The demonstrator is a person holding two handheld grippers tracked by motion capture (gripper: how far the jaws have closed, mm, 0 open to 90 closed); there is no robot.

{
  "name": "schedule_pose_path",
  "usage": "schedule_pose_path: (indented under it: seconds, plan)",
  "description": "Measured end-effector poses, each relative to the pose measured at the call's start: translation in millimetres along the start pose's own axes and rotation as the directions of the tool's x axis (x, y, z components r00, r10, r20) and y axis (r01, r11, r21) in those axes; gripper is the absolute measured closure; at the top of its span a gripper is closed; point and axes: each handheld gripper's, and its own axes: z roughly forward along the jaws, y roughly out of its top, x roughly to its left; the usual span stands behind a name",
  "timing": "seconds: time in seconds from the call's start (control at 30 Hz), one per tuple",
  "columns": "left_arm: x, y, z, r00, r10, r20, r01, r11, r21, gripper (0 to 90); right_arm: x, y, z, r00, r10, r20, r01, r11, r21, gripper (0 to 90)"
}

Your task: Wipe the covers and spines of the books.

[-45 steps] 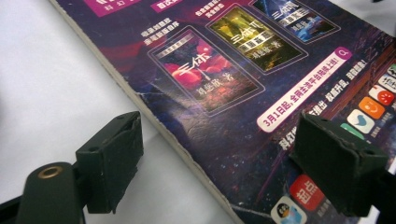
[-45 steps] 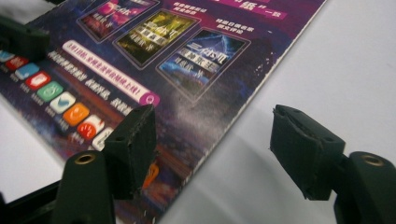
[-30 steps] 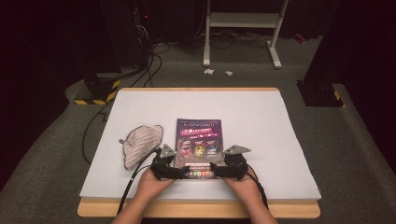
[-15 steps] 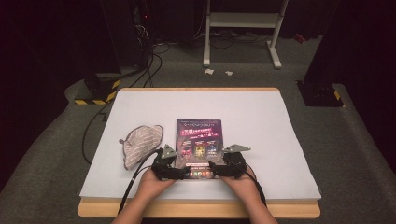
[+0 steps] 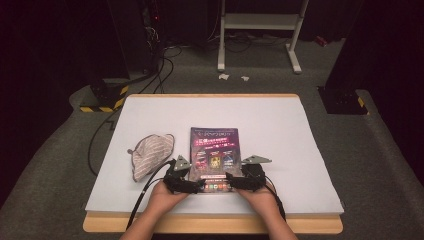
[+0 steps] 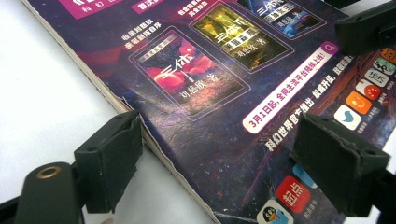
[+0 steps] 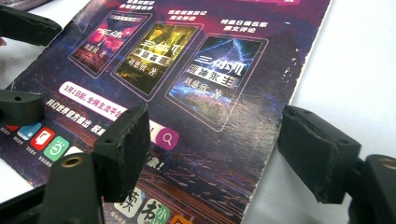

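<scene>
Dark room, grey carpet floor (image 5: pixel 60 165), black cables (image 5: pixel 155 75) trailing off behind the table, white metal stand (image 5: pixel 260 22) at the back. Work surface: white sheet on a wooden-edged table (image 5: pixel 280 130).

Task item: a flat magazine with a dark purple glossy cover (image 5: pixel 214 150), printed with three framed book pictures and a row of app icons. It lies closed and flat on the near middle of the table, bottom edge toward the person. Cover creased and worn along the left edge in the left gripper view (image 6: pixel 201 107); in the right gripper view (image 7: pixel 201 84) its right edge is scuffed.

A grey striped fabric cap (image 5: pixel 150 154) lies on the table just left of the magazine, apart from it.

Left gripper (image 5: pixel 197 186): held in the person's left hand (image 5: pixel 162 197) at the magazine's near left corner. In its own view (image 6: pixel 233 163) the jaws stand wide apart, one over bare table beside the magazine's left edge, the other over the cover. Nothing gripped.

Right gripper (image 5: pixel 229 181): held in the right hand (image 5: pixel 257 197) at the near right corner. In its own view (image 7: pixel 215 158) the jaws have just been closing slightly yet stand wide, one over the cover, the other over the white table beyond the right edge. The edge lies between them; pads not pressing on it.

The two grippers face each other across the magazine's bottom edge.
</scene>
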Motion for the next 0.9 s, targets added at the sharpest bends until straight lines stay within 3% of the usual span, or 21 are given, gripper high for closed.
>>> schedule_pose_path:
  seconds: [0.4,0.7,0.9]
  plan:
    - [0.0,-0.2,-0.1,1.0000,-0.002,-0.001,0.002,1.0000,-0.001,16.3,-2.2,-1.0,-3.5,0.9998,0.018,-0.011,-0.018,1.000,-0.026,28.9]
    - [0.3,-0.7,-0.5,1.0000,-0.006,-0.005,0.006,1.0000,-0.004,16.7,1.9,3.0,-15.1,0.9995,0.014,-0.029,-0.017,0.993,-0.115,30.6]
    - [0.6,-0.9,-0.8,0.9999,-0.008,-0.006,0.008,1.0000,-0.005,17.1,7.8,3.6,-18.3,0.9999,-0.005,-0.016,0.003,0.991,-0.136,30.7]
